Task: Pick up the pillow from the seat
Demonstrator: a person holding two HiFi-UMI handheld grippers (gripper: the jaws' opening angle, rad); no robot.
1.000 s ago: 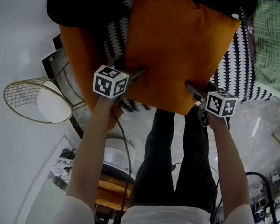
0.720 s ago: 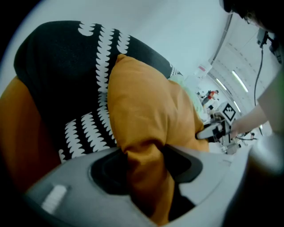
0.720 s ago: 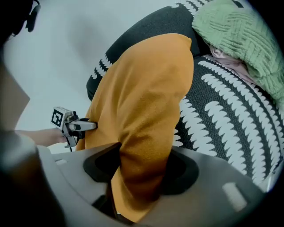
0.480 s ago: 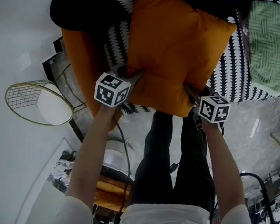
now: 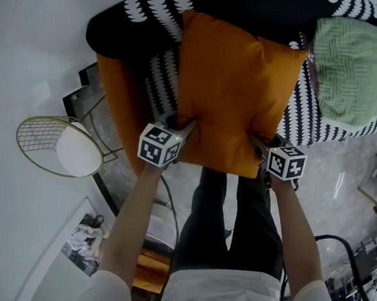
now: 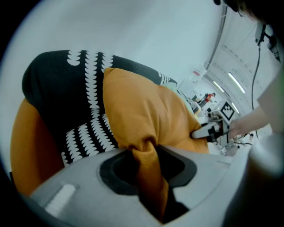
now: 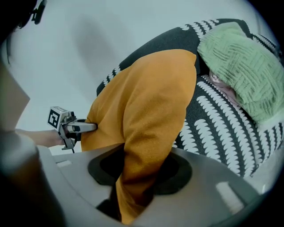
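The orange pillow (image 5: 235, 85) leans on the black-and-white patterned seat (image 5: 161, 78). My left gripper (image 5: 180, 129) is shut on its lower left edge, and a fold of orange fabric (image 6: 148, 150) is pinched between the jaws. My right gripper (image 5: 255, 140) is shut on the lower right edge, with bunched fabric (image 7: 140, 164) between its jaws. Both pairs of jaws have just been closing on the pillow. In the left gripper view the right gripper (image 6: 202, 133) shows at the pillow's far side. In the right gripper view the left gripper (image 7: 86, 127) shows likewise.
A second orange cushion (image 5: 124, 99) lies along the seat's left side. A green knitted cushion (image 5: 347, 71) sits at its right. A gold wire side table (image 5: 56, 143) stands on the floor to the left. The person's dark trousers (image 5: 225, 221) are below the pillow.
Both grippers have closed on the pillow's near edge and risen with it. The pillow's lower edge has come up from the seat front.
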